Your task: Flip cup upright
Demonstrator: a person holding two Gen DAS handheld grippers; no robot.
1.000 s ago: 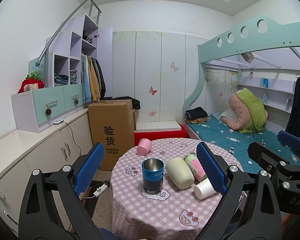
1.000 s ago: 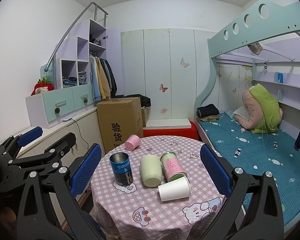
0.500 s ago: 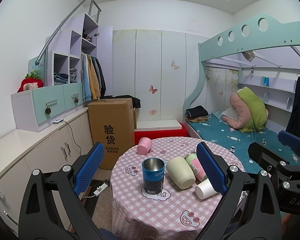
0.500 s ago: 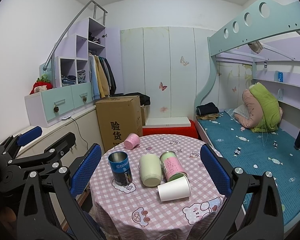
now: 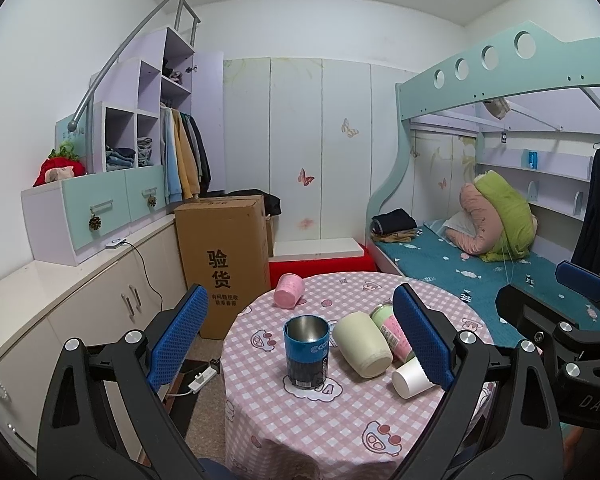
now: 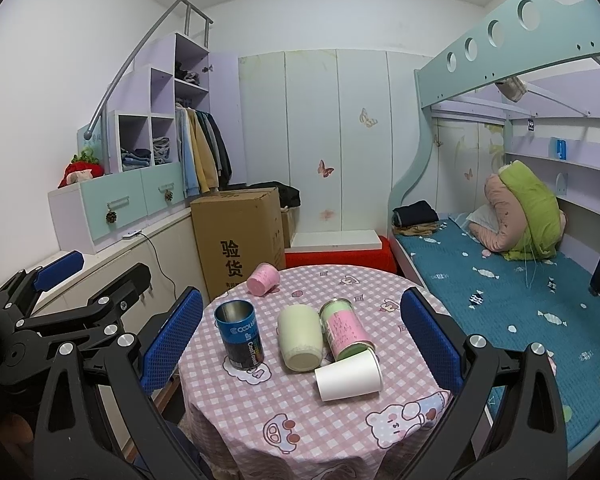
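Cups on the bench (image 6: 340, 432) — blue steel cup (image 6: 239, 336) upright; cream cup (image 6: 300, 338), pink-green cup (image 6: 344, 330), white paper cup (image 6: 349, 374) and pink cup (image 6: 263, 279) on their sides. Left gripper (image 5: 300, 340) and right gripper (image 6: 300, 336) hover short of them, fingers wide apart, holding nothing. Risk: the three clustered cups touch — gripping one may roll its neighbours off the edge.

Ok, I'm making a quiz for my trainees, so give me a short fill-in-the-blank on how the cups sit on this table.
1. The only cup standing upright is the ____ metal-lined one.
2. The white paper cup lies on its ____.
3. The pink cup lies at the table's ____ edge, apart from the others.
4. Both the left gripper and the right gripper hold ____.

Missing words: blue; side; far; nothing
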